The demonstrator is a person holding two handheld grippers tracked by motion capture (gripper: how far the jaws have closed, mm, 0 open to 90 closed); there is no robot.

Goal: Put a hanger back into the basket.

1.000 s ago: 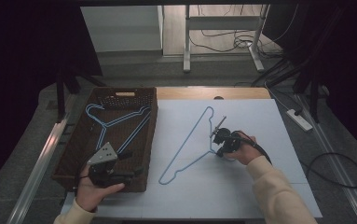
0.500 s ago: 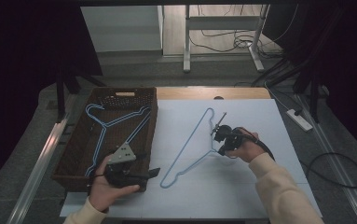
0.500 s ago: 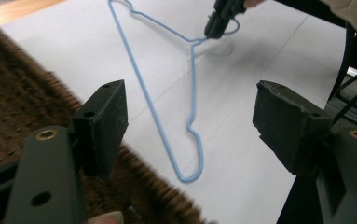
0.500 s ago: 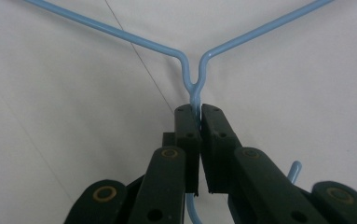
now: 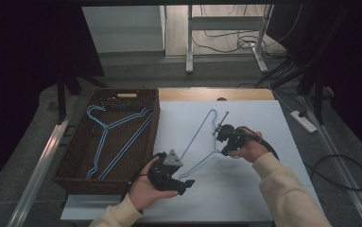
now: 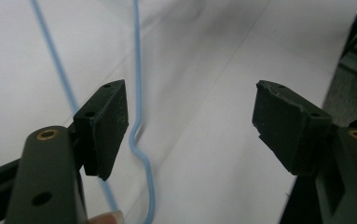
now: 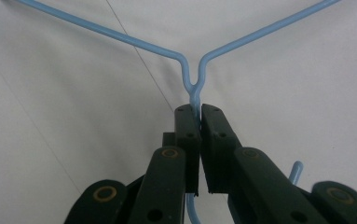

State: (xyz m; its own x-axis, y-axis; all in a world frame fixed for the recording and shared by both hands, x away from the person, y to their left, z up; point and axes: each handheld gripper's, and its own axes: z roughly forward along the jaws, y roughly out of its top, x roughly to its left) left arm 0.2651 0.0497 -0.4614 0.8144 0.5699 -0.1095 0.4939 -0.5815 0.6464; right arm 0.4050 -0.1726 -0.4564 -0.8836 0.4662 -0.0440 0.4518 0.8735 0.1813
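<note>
On the desk's white sheet (image 5: 263,123), you are gripping the blue hanger (image 5: 200,137) by its neck with your right gripper (image 7: 195,116), while your left gripper (image 6: 188,126) is gaping beside its lower corner.

We're in a lab/test room: bare desk frame (image 5: 226,33), loose cables (image 5: 226,40), power strip (image 5: 304,120) on grey floor, paper-covered table (image 5: 263,118).

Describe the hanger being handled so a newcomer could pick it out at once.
On the white sheet right of the wicker basket lies one light-blue wire hanger. Unlike the blue hangers in the basket, its neck is clamped in the right gripper.
</note>
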